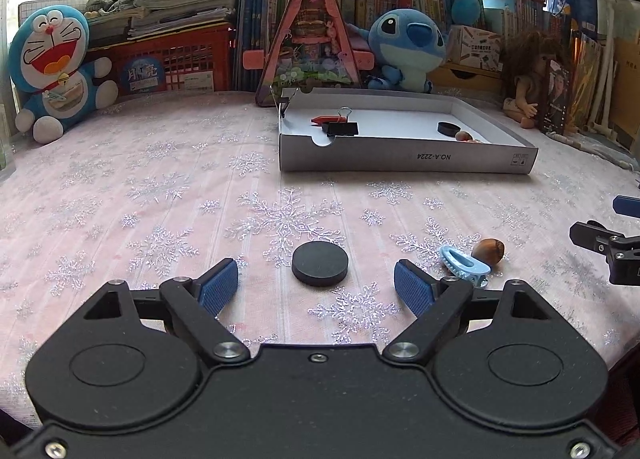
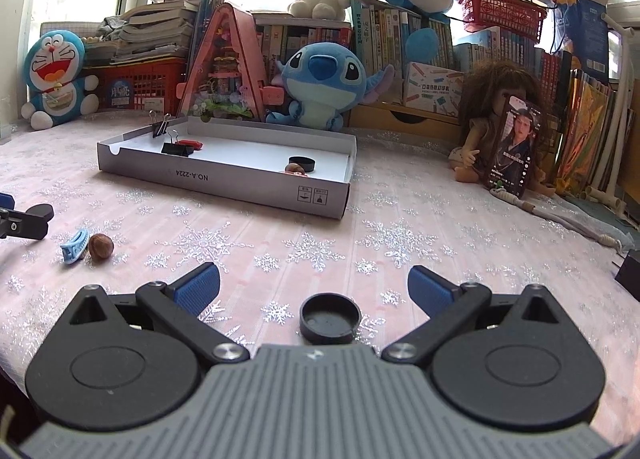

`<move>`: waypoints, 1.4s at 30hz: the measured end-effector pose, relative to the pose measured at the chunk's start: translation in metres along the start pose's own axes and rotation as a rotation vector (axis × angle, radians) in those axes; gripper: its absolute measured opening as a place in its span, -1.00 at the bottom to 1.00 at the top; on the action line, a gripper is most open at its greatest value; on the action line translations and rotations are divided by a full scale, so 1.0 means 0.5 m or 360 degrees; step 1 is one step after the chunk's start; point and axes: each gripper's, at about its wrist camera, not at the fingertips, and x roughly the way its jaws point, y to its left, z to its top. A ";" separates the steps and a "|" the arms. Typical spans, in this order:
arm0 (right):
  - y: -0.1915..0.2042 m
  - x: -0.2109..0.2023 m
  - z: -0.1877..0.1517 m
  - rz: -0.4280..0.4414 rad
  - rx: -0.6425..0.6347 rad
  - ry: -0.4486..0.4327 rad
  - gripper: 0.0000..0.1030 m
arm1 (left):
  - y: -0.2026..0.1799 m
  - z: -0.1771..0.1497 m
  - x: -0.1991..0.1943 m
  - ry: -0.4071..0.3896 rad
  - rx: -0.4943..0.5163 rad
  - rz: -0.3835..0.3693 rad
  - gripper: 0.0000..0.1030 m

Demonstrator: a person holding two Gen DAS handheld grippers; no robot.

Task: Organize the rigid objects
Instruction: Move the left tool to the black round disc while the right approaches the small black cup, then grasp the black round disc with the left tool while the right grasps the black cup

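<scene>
My left gripper stands open, and a flat black disc lies on the cloth between its blue pads, touching neither. Just right of it lie a light blue hair clip and a brown nut. My right gripper is open too, with a black round cap, hollow side up, lying between its fingers near the palm. The grey shallow box holds binder clips, a red piece, a black cap and a nut.
Plush toys, book stacks, red baskets and a pink triangular model house line the back. A doll with a photo card stands at the right, with a cord trailing on the snowflake cloth. The other gripper's finger shows at the right edge.
</scene>
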 end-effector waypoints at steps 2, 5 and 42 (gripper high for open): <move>0.000 0.001 -0.001 -0.0005 0.0000 0.0006 1.00 | 0.000 -0.001 0.001 -0.0001 -0.0001 0.0002 0.63; -0.001 0.003 -0.001 -0.0028 0.0003 0.0020 1.00 | -0.001 -0.001 0.002 -0.0002 0.0000 0.0003 0.63; -0.020 -0.015 -0.009 -0.0010 0.0152 0.0066 0.51 | 0.002 0.016 0.012 -0.0003 -0.0042 -0.0017 -0.43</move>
